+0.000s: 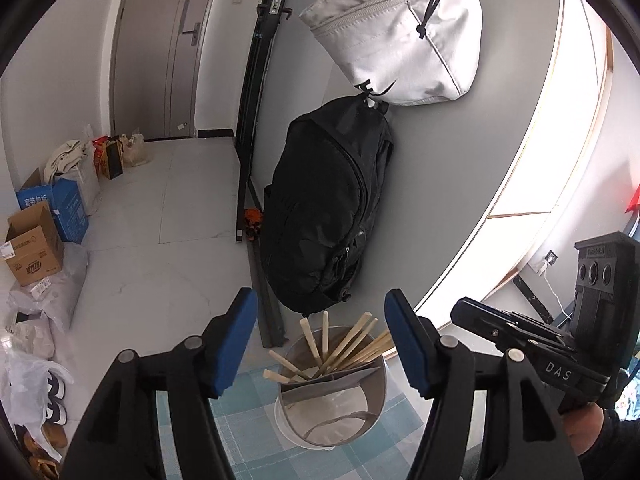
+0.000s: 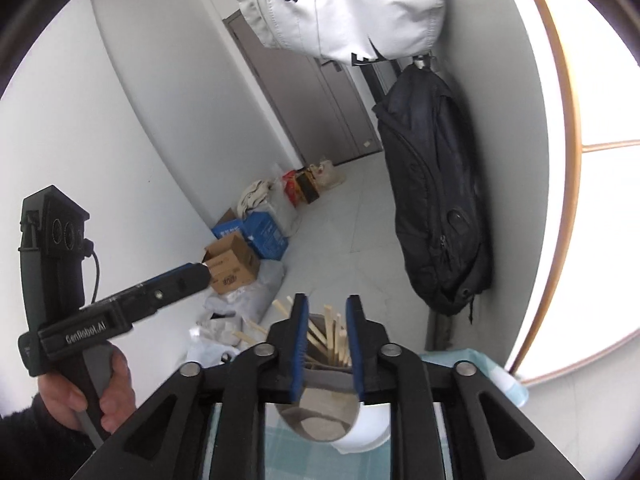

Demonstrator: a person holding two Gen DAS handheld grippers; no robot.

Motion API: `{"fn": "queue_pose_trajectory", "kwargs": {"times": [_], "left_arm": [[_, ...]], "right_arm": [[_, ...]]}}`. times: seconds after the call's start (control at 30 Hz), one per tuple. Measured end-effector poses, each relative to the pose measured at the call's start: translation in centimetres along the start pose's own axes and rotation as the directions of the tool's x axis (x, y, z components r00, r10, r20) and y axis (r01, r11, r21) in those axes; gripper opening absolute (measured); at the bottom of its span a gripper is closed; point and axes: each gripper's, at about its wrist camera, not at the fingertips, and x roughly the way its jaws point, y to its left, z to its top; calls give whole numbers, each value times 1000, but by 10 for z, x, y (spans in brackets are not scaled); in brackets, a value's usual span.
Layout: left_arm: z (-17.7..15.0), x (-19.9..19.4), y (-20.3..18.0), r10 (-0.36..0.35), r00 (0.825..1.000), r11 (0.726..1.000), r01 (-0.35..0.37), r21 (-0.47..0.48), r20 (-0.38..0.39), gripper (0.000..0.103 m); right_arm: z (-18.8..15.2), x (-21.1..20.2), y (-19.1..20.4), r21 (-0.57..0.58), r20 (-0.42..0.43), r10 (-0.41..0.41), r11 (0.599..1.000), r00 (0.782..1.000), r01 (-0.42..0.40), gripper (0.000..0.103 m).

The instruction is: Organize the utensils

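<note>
Blue pads on both sets of tongs, so they're easy to spot: the left tongs (image 1: 320, 340) are spread wide with nothing between them, and the right tongs (image 2: 327, 344) are parted by a narrower gap, also pinching nothing. Right below and ahead of them sits the utensil holder (image 1: 372, 396), a round metal cup with grey dividers inside, standing on a table covered by a blue-and-white checked cloth (image 1: 248, 436). A bunch of wooden chopsticks (image 1: 352, 344) stands tilted in the far compartment, fanning out in all directions; the nearer compartments look bare. In the right wrist view a hand (image 2: 108, 392) grips the handle of the left tool. Past the table edge, a black backpack (image 1: 328, 208) hangs against the grey wall, with a pale grey bag (image 1: 400, 36) above it. Further off on the tiled floor there are cardboard boxes (image 1: 34, 244), plastic bags and some shoes, and a grey door (image 1: 160, 48) at the very back.
</note>
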Motion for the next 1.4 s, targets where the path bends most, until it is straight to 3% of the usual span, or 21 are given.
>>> {"fn": "queue_pose_trajectory", "kwargs": {"times": [0.13, 0.4, 0.5, 0.73, 0.83, 0.97, 1.03, 1.33, 1.4], "left_arm": [[-1, -7, -1, 43, 999, 999, -43, -8, 25, 61], [-7, -26, -13, 102, 993, 995, -101, -14, 60, 63], [-10, -40, -20, 114, 990, 993, -114, -5, 83, 77], [-24, -76, -36, 166, 971, 985, -173, 26, 174, 79], [-30, -86, -40, 190, 960, 979, -200, 28, 204, 92], [-44, -104, -45, 205, 939, 975, -219, 23, 275, 102], [-51, -109, -47, 210, 930, 974, -227, 23, 300, 102], [-87, -114, -41, 241, 909, 968, -250, -20, 341, 102], [-99, -117, -38, 259, 894, 964, -260, -45, 366, 102]], "right_arm": [[-3, -12, 3, 4, 5, -9, 1000, 1000, 9, 29], [-5, -46, 29, -62, 68, 2, 998, 998, 2, 47], [-7, -58, 37, -75, 88, 6, 997, 996, 0, 53], [-23, -94, 64, -146, 167, 27, 989, 986, -2, 75], [-33, -108, 76, -173, 185, 37, 985, 982, -5, 80], [-51, -128, 88, -205, 243, 32, 979, 970, 19, 89], [-59, -135, 90, -217, 265, 26, 976, 964, 34, 100], [-103, -154, 87, -254, 314, 48, 967, 948, 35, 103], [-114, -157, 88, -273, 329, 61, 961, 943, 33, 103]]}}
